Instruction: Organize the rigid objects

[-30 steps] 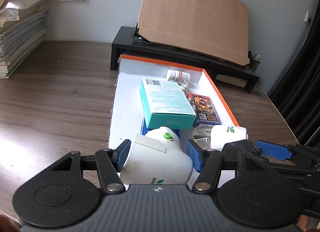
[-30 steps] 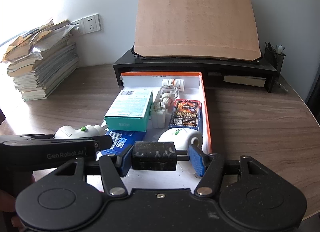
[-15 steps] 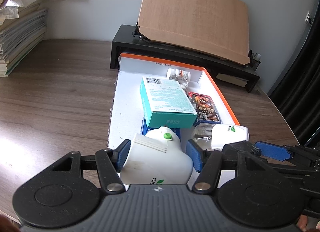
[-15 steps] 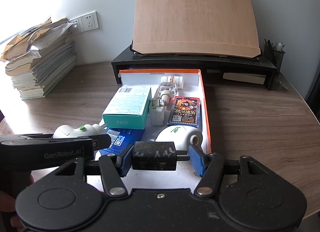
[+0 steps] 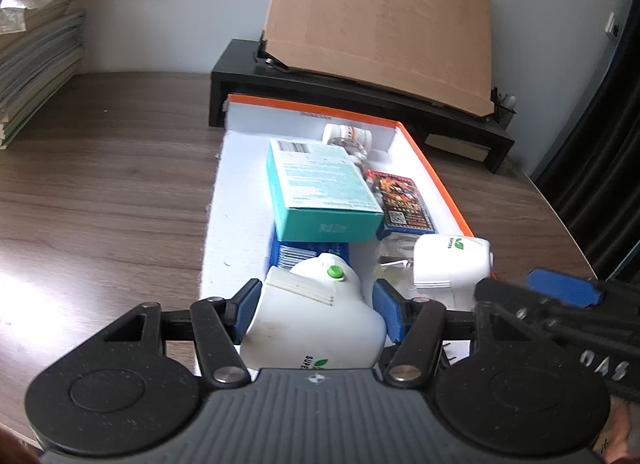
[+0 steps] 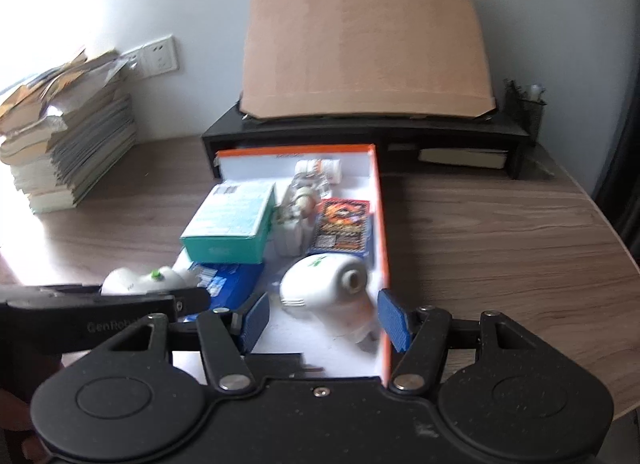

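Already most of the sorting looks done: the orange-rimmed box (image 6: 382,223) on the wooden surface (image 6: 500,248) holds a teal carton (image 6: 228,223), a blue pack (image 6: 228,280) under it, a red-printed card box (image 6: 344,227), a small pill bottle (image 6: 320,167) at the far end, some clear bottles (image 6: 298,203), and a white bottle (image 6: 324,280) lying on its side by the near right wall. A small black object (image 6: 276,362) lies on the box floor at the near edge. What seems left is the second white bottle with a green button (image 5: 316,320), which the left gripper (image 5: 316,306) clamps between its blue pads over the box's near left part; whether it rests on anything cannot be told. The left gripper tilts downward toward the box. The right gripper (image 6: 324,316) also angles down, with its pads standing apart on either side of the lying white bottle without pressing it, so it is open and carries nothing; its right pad sits just outside the orange wall.
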Demonstrator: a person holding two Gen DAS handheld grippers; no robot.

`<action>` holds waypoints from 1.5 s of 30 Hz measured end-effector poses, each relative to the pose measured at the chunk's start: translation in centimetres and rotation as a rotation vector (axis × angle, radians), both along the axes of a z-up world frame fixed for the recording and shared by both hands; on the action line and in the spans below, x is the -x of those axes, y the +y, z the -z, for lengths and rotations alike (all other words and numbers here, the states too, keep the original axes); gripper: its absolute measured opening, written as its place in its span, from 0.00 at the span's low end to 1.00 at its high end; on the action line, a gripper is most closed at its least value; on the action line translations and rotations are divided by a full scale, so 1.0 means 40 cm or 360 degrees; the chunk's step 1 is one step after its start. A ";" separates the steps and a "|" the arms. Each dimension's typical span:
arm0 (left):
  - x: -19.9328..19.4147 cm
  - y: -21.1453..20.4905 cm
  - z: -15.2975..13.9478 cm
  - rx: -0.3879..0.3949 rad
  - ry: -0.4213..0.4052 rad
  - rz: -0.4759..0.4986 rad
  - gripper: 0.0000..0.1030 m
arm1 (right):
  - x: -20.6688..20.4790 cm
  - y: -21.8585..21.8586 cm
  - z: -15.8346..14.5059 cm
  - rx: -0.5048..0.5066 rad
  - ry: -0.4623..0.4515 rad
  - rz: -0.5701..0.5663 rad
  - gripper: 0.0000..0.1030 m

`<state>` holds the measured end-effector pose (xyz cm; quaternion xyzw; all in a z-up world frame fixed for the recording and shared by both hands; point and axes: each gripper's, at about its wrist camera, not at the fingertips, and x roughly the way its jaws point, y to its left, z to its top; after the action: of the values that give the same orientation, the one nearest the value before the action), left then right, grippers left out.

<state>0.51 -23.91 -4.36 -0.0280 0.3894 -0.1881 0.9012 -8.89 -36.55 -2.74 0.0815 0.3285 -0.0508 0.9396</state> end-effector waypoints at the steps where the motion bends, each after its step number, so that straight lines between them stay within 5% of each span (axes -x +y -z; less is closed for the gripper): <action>1: 0.000 -0.005 0.001 0.0002 0.0003 0.0010 0.60 | 0.005 -0.008 -0.002 0.0002 -0.0004 0.0018 0.73; 7: 0.001 -0.041 0.007 0.0005 -0.0005 0.0091 0.60 | 0.033 -0.039 -0.012 -0.0009 -0.0031 0.0090 0.75; 18: 0.065 -0.048 -0.061 -0.0079 -0.0081 -0.0007 1.00 | 0.079 -0.056 -0.043 -0.0003 -0.0093 0.0081 0.78; 26: 0.106 -0.049 -0.070 -0.0170 -0.0021 -0.0144 1.00 | 0.116 -0.063 -0.045 -0.0026 -0.0090 0.0070 0.80; 45: 0.139 -0.053 -0.063 -0.0226 0.0018 -0.0173 1.00 | 0.147 -0.050 -0.033 -0.0038 -0.0033 0.0031 0.80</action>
<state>-5.05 -26.01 -1.83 0.0137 0.4048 -0.1108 0.9075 -14.79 -38.55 -1.43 0.0966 0.3184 -0.0552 0.9414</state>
